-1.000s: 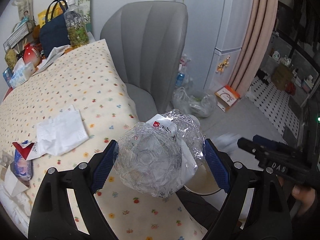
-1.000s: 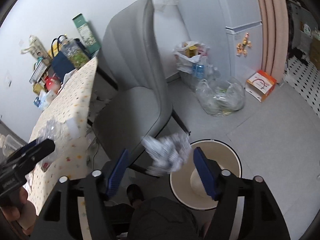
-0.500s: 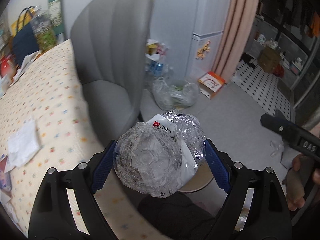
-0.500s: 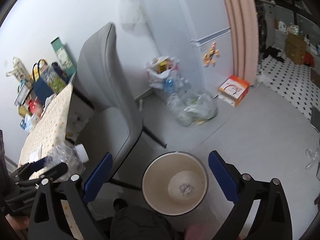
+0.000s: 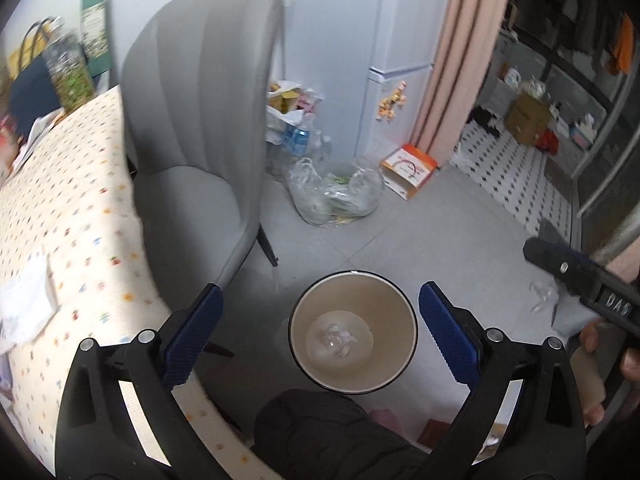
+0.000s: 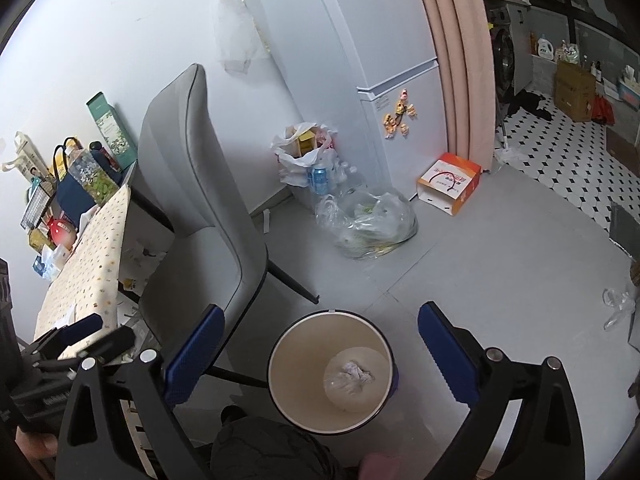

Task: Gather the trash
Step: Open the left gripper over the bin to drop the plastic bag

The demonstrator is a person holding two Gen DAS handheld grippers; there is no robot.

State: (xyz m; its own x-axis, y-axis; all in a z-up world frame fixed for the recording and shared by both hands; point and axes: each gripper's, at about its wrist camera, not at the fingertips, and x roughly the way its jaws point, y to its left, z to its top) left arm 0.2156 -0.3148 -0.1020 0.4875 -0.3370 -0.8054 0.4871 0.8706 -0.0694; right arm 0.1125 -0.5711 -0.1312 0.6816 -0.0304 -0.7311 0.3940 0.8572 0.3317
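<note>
A round cream trash bin (image 5: 353,384) (image 6: 280,384) with a dark rim stands on the grey floor below both grippers. Crumpled clear plastic and paper (image 5: 335,337) (image 6: 352,374) lie at its bottom. My left gripper (image 5: 320,336) is open and empty above the bin. My right gripper (image 6: 316,348) is open and empty above the bin too. The right gripper's body shows at the right of the left wrist view (image 5: 580,280). Crumpled white paper (image 5: 24,304) lies on the table (image 5: 72,200) to the left.
A grey chair (image 5: 200,120) (image 6: 208,216) stands between table and bin. Clear bags of trash (image 5: 336,192) (image 6: 366,222) and an orange box (image 5: 408,168) sit by the white fridge (image 6: 380,80). Clutter fills the table's far end. A dark knee (image 5: 320,432) is below.
The left gripper swung from the table to over the bin, opened and let go of the crushed clear bottle. The right gripper dropped its crumpled paper into the bin earlier and stays open.
</note>
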